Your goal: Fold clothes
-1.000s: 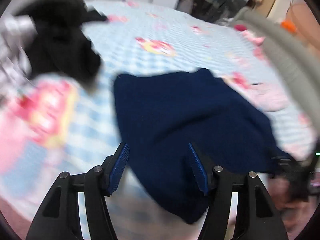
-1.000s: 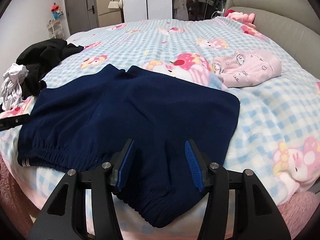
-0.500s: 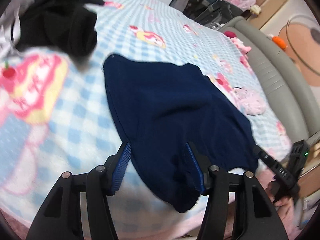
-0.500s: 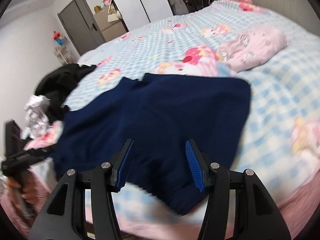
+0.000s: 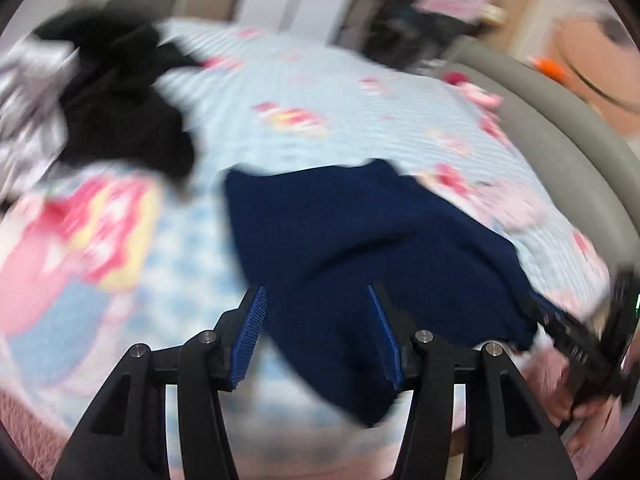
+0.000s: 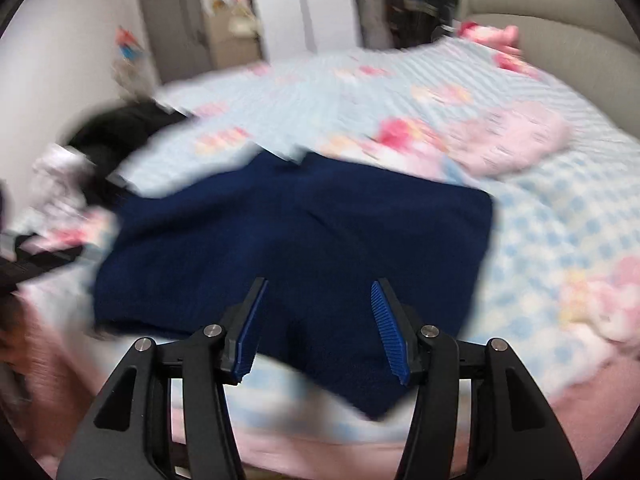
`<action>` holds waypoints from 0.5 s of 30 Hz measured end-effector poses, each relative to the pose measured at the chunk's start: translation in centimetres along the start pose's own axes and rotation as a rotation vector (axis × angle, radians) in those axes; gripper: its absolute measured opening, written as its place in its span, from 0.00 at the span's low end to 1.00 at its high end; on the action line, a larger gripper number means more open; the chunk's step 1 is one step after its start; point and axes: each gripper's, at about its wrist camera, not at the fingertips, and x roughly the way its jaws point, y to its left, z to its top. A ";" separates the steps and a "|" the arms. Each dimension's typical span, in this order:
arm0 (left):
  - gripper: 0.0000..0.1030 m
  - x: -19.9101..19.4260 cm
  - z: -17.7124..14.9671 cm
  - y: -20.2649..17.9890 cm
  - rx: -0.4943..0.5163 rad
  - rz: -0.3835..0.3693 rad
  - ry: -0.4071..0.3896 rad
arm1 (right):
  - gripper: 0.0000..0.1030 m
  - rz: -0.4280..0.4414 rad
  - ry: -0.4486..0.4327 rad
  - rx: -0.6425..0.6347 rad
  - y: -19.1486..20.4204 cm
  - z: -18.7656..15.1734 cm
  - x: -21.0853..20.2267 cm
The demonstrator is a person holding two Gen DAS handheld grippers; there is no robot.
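Underfoot, so to speak, a bed (image 6: pixel 560 216) with a blue-and-white checked blanket printed with pink cartoon figures; pink edging along the near side. Both views blurred. Grey padded headboard (image 6: pixel 568 36) to the right, grey door (image 6: pixel 176 28) and white wardrobe panels (image 6: pixel 280 4) at the back wall. Black clothing heap (image 5: pixel 120 100) on the bed's far left, a pale crumpled garment (image 5: pixel 28 108) just beside it. Pink folded garment (image 6: pixel 516 140) lies toward the headboard. Navy shorts (image 6: pixel 304 248) spread flat near the bed's front edge, one leg hem reaching toward the pink edging; fabric dark, soft-looking, detail lost to blur. Left gripper (image 5: pixel 320 332) with jaws parted, empty, poised above the shorts' near leg. Right gripper (image 6: pixel 318 328) likewise spread, nothing between its blue pads (image 6: pixel 390 332), over the near hem.
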 end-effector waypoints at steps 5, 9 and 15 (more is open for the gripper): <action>0.53 5.1 -1.8 -3.3 0.080 -0.010 0.161 | 0.52 -0.034 0.134 -0.068 2.2 -1.2 3.2; 0.51 4.7 -2.8 -2.8 0.081 -0.032 0.222 | 0.52 -0.060 0.214 -0.113 2.2 -2.1 4.5; 0.50 3.0 -4.0 -1.8 0.076 -0.087 0.281 | 0.52 -0.061 0.254 -0.149 2.0 -2.7 4.5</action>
